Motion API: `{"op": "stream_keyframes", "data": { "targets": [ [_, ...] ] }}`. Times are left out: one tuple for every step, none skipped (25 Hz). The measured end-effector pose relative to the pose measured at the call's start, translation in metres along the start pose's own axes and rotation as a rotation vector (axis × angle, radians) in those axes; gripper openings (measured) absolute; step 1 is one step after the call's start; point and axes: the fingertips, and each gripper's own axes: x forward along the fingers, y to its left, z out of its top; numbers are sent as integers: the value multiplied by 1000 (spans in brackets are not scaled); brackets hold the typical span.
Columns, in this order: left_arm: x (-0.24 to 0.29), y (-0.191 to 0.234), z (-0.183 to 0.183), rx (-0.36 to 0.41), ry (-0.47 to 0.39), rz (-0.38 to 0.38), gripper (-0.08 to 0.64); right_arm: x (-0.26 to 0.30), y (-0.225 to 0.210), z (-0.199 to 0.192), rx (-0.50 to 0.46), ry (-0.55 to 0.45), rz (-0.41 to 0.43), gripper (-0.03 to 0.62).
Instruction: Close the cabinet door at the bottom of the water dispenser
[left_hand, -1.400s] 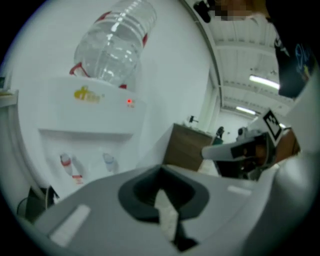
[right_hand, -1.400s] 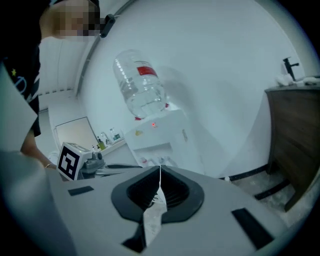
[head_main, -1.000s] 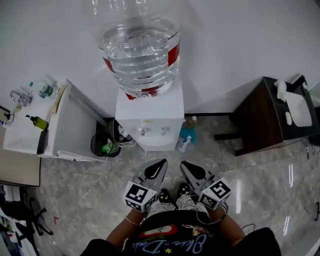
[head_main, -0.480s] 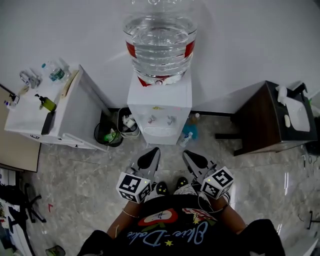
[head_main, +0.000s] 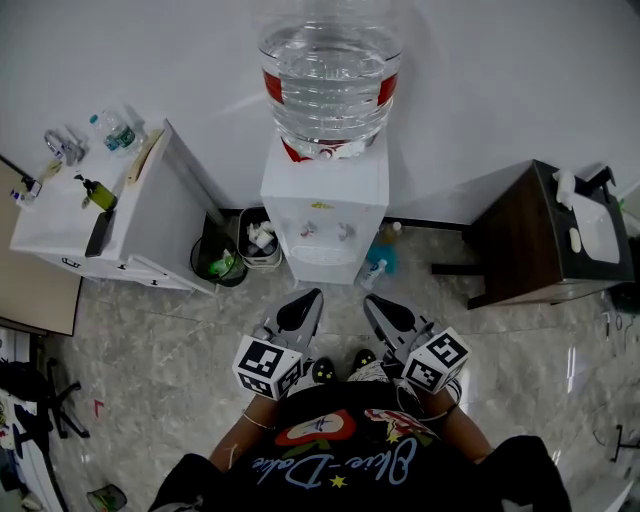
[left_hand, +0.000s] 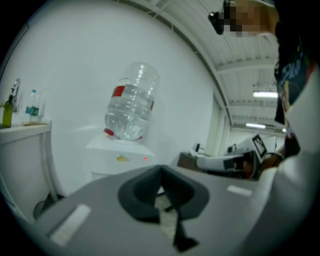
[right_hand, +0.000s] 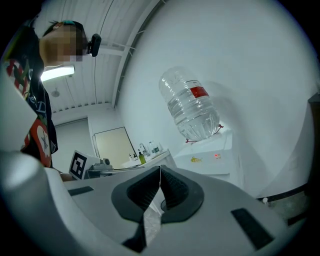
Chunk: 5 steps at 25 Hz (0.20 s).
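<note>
- My left claw (head_main: 300, 312) is held low in front of me over the floor (head_main: 150, 380). Its jaws are pressed together with nothing between them.
- My right claw (head_main: 386, 316) sits just beside it at the same height, also closed tip to tip and empty.
- Both claws point toward the dispenser (head_main: 325, 200), which stands straight ahead against the white wall (head_main: 500, 80). Neither claw touches it, and a strip of floor lies between.
- A big clear bottle (head_main: 330, 70) with a red band sits upside down on top of the dispenser.
- Two taps (head_main: 325, 231) show on the dispenser's front.
- The cabinet door is below the taps. From the head view it is too steeply foreshortened, and in both gripper views my own claw covers most of it, so I cannot tell whether it is open or shut.
- Two bins (head_main: 215, 265) stand on the floor just left of the dispenser, between it and a white desk (head_main: 150, 240) with small bottles on top.
- A blue bottle (head_main: 380, 262) stands by the dispenser's right foot.
- A dark desk (head_main: 520, 240) stands well apart to the right.
- My shoes (head_main: 322, 372) show between the claws.
</note>
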Motion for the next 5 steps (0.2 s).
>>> {"op": "stream_keyframes", "data": {
  "targets": [
    [-1,-1,0,-5,1,-3,-5,0,2,1,-2,-4,5,15],
    [-1,-2,0,-8,2,-7,-5,-1,4,0,-4,-5,11,17],
    [-1,-2,0,-8,2,-10,-5,0,6,0,-5,-4,16,15],
    [-1,-2,0,-7,2,-12,-5,0,7,0,-4,-3,20,15],
    [-1,-2,0,-5,2,-14,-5,1,9,-1,-2,-1,25,15]
  ]
}}
